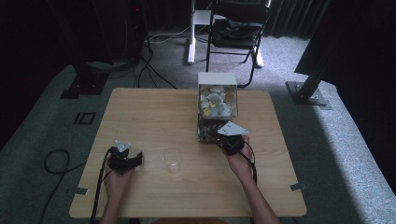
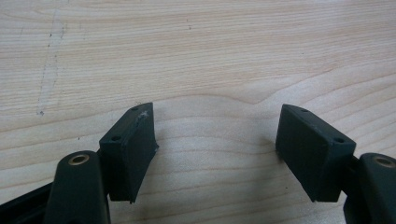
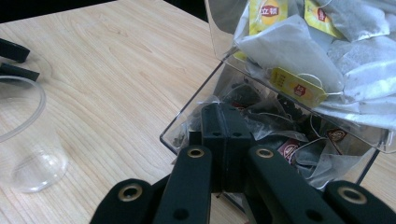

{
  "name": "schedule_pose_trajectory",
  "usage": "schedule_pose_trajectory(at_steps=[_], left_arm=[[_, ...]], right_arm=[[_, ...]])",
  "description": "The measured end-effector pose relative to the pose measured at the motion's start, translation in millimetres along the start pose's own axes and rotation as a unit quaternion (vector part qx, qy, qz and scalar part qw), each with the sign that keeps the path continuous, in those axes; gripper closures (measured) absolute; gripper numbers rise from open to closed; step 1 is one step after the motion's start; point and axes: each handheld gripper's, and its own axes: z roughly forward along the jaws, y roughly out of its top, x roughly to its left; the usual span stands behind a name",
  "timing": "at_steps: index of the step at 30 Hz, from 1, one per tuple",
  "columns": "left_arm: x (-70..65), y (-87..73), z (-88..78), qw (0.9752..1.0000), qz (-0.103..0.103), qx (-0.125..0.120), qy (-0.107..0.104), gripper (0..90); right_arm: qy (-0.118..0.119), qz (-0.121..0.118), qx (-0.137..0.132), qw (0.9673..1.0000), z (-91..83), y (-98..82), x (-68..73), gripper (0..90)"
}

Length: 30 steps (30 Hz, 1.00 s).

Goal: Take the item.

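A clear two-tier box stands at the table's far middle. Its upper bin holds white tea bags with yellow tags; the lower bin holds darker tea bags. My right gripper is at the lower bin's front corner. In the right gripper view its jaws are pressed together against that bin's clear wall, and I see nothing between them. A clear plastic cup stands upright left of it, empty. My left gripper rests low over bare wood left of the cup, open.
The wooden table has bare room on its left half and along the front edge. A black folding chair and stand legs are on the carpet beyond the far edge. Cables trail off the table's left front.
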Motion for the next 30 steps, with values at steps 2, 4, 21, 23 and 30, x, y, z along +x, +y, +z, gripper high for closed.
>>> schedule_pose_trajectory(at_steps=[2, 4, 21, 23, 30], left_arm=[[0.1, 0.0, 0.0, 1.0000, 0.001, 0.000, 0.000, 29.8], [0.1, 0.0, 0.0, 1.0000, 0.001, 0.000, 0.000, 29.8], [0.1, 0.0, -0.1, 1.0000, 0.001, 0.001, 0.000, 29.7], [0.1, 0.0, -0.2, 1.0000, 0.001, 0.001, 0.000, 29.7], [0.2, 0.1, -0.2, 1.0000, 0.001, 0.001, 0.000, 29.8]], right_arm=[[0.003, -0.004, -0.002, 1.0000, -1.4, 0.9, 1.5, 90.0], [0.006, -0.005, -0.003, 1.0000, -2.2, 1.7, 3.2, 90.0], [0.032, -0.020, -0.018, 0.9991, -9.3, 11.1, 18.4, 90.0], [0.035, -0.022, -0.021, 0.9989, -10.7, 13.2, 21.4, 90.0], [0.051, -0.031, -0.027, 0.9979, -12.1, 17.5, 30.8, 90.0]])
